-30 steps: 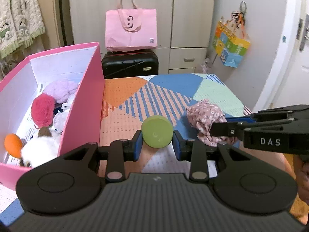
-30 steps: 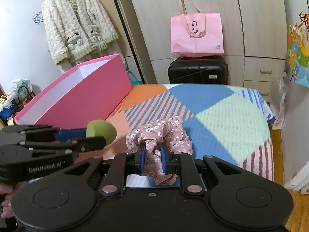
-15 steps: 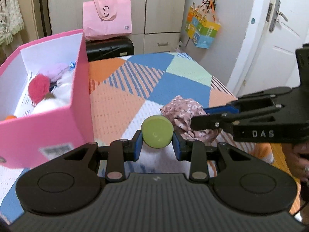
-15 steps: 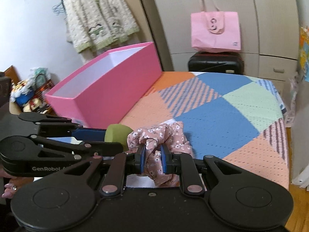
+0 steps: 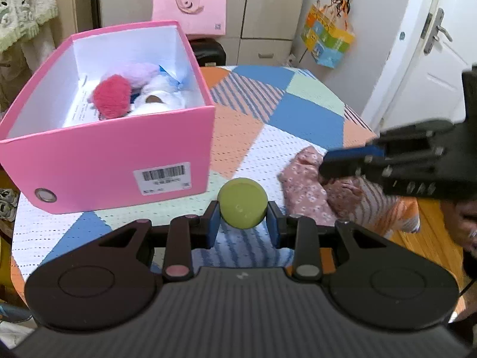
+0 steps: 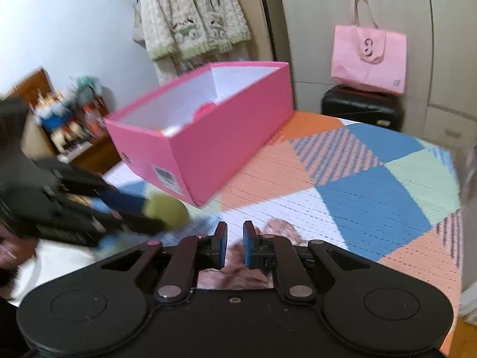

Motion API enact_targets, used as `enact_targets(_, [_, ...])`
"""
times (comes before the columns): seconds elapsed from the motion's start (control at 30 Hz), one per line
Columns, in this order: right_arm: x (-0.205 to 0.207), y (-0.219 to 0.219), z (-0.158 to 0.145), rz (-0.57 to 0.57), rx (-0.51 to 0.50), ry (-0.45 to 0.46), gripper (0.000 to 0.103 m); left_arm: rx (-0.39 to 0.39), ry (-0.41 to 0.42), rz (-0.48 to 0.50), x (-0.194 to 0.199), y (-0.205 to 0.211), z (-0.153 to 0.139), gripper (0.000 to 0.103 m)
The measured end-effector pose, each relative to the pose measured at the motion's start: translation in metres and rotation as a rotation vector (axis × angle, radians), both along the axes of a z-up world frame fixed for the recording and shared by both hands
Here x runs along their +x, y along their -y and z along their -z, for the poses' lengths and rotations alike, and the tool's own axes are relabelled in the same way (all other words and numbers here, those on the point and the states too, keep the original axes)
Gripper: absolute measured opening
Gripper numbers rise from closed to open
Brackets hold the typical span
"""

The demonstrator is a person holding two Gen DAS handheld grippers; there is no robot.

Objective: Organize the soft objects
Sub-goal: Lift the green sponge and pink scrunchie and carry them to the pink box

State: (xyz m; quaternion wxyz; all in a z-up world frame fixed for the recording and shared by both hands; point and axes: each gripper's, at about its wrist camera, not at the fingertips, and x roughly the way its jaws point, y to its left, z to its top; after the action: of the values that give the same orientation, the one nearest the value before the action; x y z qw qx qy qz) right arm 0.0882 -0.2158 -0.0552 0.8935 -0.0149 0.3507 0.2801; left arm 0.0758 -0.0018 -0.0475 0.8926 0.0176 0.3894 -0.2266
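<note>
My left gripper [image 5: 242, 226] is shut on a green ball [image 5: 242, 203] and holds it in front of the pink box [image 5: 107, 164], above the patchwork table. The box holds a red pom-pom [image 5: 111, 99], a lilac plush [image 5: 140, 70] and a white plush [image 5: 158, 101]. My right gripper [image 6: 235, 244] has its jaws close together over the pink floral cloth [image 6: 238, 274]; the cloth [image 5: 307, 188] hangs below the fingers and the grip itself is hidden. The left gripper and green ball [image 6: 167, 210] show blurred in the right wrist view.
The table has a patchwork cover [image 5: 298, 113]. A pink tote bag [image 5: 189, 10] sits on a black suitcase [image 5: 208, 52] behind the table. A colourful bag [image 5: 328, 41] hangs on the right wall by a white door [image 5: 432, 59]. A cardigan [image 6: 193, 12] hangs at left.
Both grippers have pulled back toward the near end of the table and swung left. The box's short end now faces the left gripper. The cloth sits lower between the right fingers.
</note>
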Motion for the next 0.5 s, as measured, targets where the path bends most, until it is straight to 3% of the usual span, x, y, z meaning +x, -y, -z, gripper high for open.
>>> enact_targets(0.07, [-0.004,-0.001,0.009,0.018,-0.008,-0.005,0.024,-0.010,-0.006,0.001,0.002,-0.004,0.004,0.032])
enact_targets(0.13, [-0.007,-0.002,0.014,0.035,-0.005,-0.020,0.055,-0.018,-0.019,0.004,0.005,-0.006,0.007,0.032])
enact_targets(0.2, [-0.012,-0.001,0.014,0.060,-0.010,-0.003,0.071,-0.020,-0.023,0.011,0.008,-0.005,0.009,0.032])
enact_targets(0.37, [-0.016,-0.002,0.016,0.085,-0.064,0.007,0.074,-0.023,-0.023,0.018,0.010,-0.006,0.010,0.032])
enact_targets(0.5, [-0.015,-0.007,0.025,0.095,-0.124,0.006,0.093,-0.017,-0.028,0.017,0.012,-0.007,0.013,0.032])
